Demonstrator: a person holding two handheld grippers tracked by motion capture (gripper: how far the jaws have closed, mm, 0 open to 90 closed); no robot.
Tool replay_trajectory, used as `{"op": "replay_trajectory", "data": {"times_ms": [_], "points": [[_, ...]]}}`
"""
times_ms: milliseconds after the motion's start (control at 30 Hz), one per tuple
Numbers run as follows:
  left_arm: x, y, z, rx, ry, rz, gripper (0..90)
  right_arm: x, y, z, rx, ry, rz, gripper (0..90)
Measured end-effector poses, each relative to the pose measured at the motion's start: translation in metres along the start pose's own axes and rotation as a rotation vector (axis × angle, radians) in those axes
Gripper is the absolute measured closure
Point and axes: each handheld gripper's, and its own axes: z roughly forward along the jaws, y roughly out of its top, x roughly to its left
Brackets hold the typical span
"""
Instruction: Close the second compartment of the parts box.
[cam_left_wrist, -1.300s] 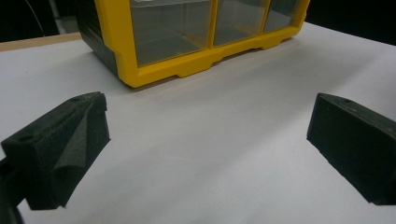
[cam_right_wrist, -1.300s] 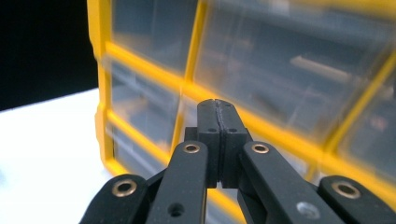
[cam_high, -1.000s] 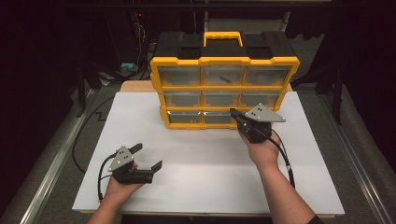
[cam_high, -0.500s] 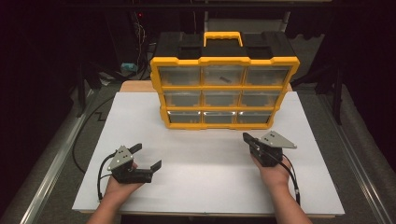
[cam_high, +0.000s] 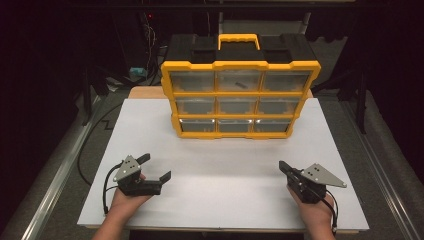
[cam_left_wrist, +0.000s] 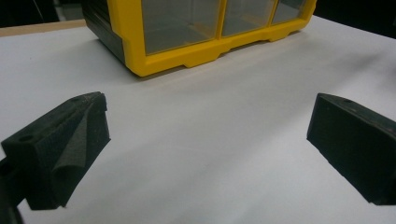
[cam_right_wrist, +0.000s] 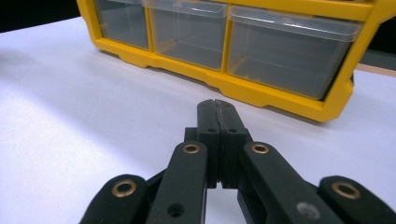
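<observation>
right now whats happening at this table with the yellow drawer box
A person sits at a white table with a two-jaw gripper in each hand. The yellow organiser, a three-by-three block of clear drawers, stands at the far side with all drawers pushed in. The left gripper rests near the front edge with its jaws wide apart and empty. The right gripper is shut on nothing and sits well short of the organiser.

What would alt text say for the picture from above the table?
A yellow and black drawer organizer with nine clear drawers stands at the far side of a white table. Near the front edge, a person's hands hold two black grippers apart: the left gripper open, the right gripper shut, both empty.
</observation>
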Motion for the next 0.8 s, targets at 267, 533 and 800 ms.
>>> {"op": "replay_trajectory", "data": {"times_ms": [267, 533, 800], "points": [[0.000, 0.000, -0.002, -0.002, 0.003, -0.007, 0.0, 0.000, -0.005, 0.012, 0.042, 0.013, 0.006, 86.4], [0.000, 0.001, -0.002, -0.009, 0.011, -0.009, 0.0, -0.001, -0.007, 0.013, 0.067, 0.020, 0.030, 57.0], [0.000, 0.002, -0.004, -0.008, 0.013, -0.003, 0.0, -0.002, -0.009, 0.016, 0.030, 0.059, 0.055, 11.8]]}}
